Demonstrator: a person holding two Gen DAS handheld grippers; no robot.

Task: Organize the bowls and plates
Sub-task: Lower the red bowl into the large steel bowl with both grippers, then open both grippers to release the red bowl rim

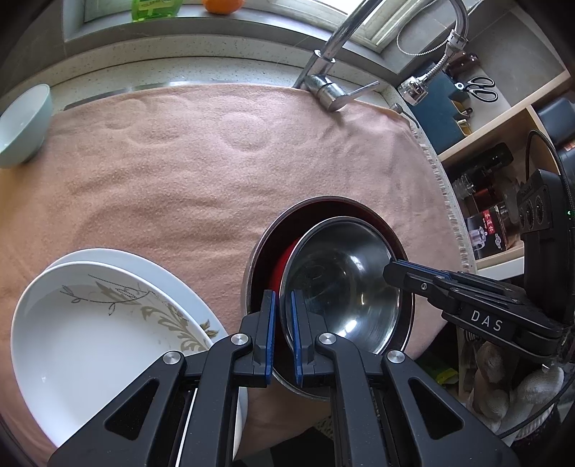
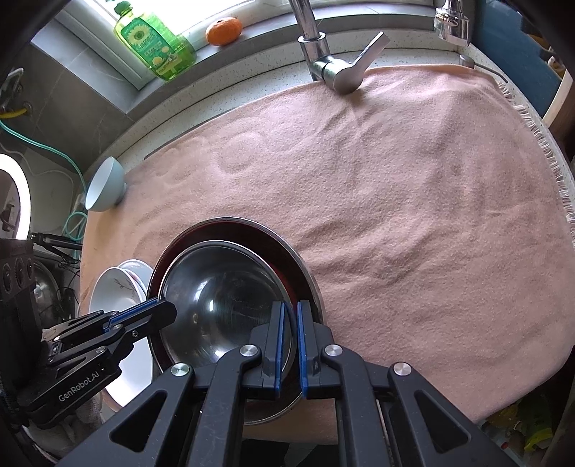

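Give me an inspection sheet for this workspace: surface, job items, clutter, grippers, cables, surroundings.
Surface: pink fringed towel spread over the counter, wrinkled.
Job's things: small steel bowl nested in larger red-lined steel bowl; stacked white floral plates; pale blue ceramic bowl at far edge.
Clutter: nothing seen on the towel.
Grippers: left gripper and right gripper each pinch the small bowl's rim, opposite sides.
Cables: green hose beside counter.
Surroundings: chrome faucet, green detergent bottle, orange fruit on sill.

We list: between both jaws, a polished metal bowl (image 1: 341, 283), mirror-glossy; beyond them, a matt, napped pink cloth (image 1: 179, 172); left of the left jaws, glazed white plates (image 1: 90, 323), smooth.
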